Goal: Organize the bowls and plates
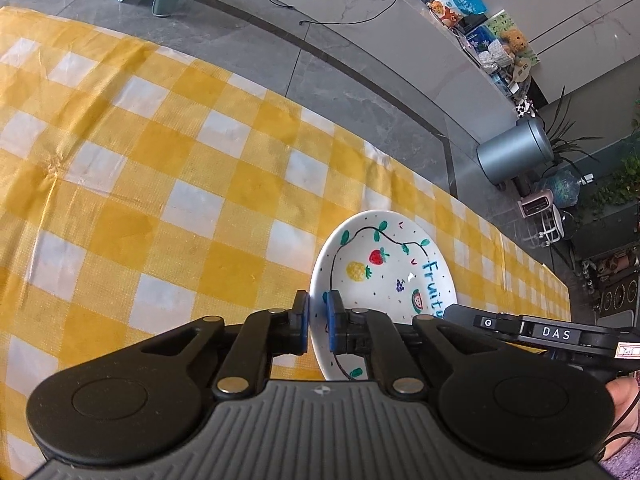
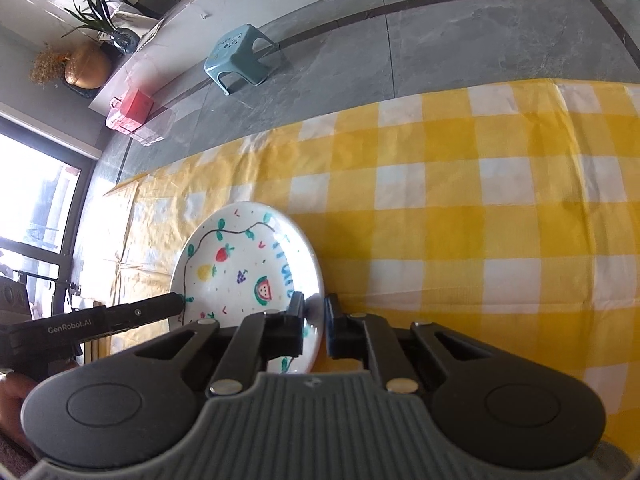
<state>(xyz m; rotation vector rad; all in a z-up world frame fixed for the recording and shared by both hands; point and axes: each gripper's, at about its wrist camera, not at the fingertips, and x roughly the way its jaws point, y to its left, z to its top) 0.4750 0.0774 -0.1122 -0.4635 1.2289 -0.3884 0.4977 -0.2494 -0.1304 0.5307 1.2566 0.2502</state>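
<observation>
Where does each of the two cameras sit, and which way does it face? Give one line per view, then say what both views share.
Left wrist view: rides the left gripper, looks down along its fingers at the plate rim they clamp; the right gripper and a hand show at right.
Right wrist view: rides the right gripper, clamped on the opposite rim; the left gripper shows at left.
Shared: the fruit-painted plate, the yellow checked tablecloth, the green stool.

From here, my left gripper (image 1: 318, 322) hides the plate (image 1: 384, 276)'s near rim. Its blue lettering runs under my right gripper (image 2: 314, 326)'s body. I can't read the packets on the far ledge (image 1: 460, 4).
</observation>
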